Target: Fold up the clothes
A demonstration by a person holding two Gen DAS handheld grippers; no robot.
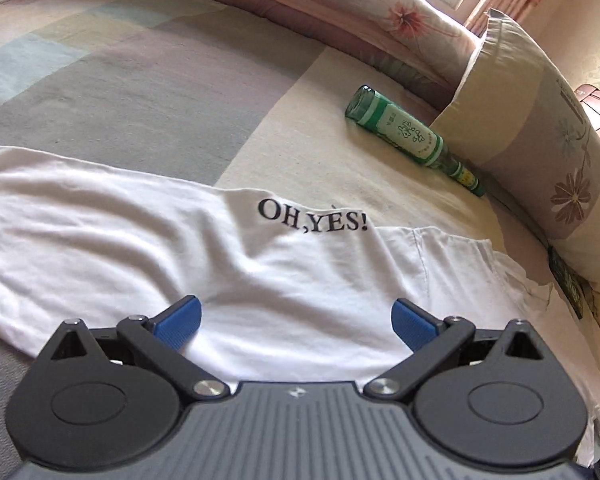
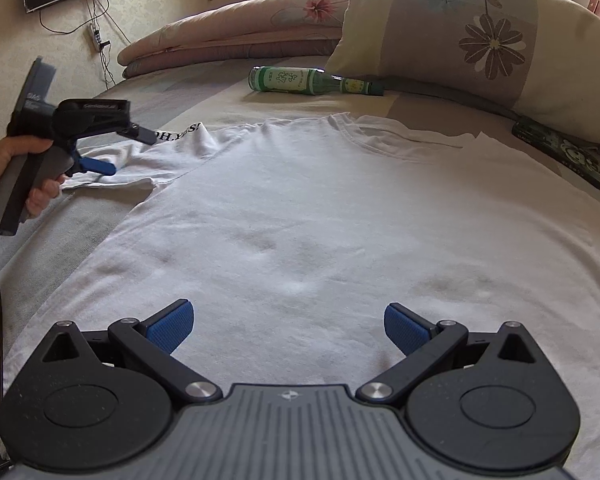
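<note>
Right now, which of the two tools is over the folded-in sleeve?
The left tool, open, over the white T-shirt's sleeve with black lettering. The right tool, also open, is over the shirt's plain body.

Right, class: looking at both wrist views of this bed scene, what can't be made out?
- White T-shirt: lower hem, hidden behind the right gripper body, right wrist view.
- Green bottle: label characters too small, both views.
- Dark flat object beside the pillow: identity unclear, partly tucked under.
- Person: only the hand on the left gripper, cut by the frame edge.
</note>
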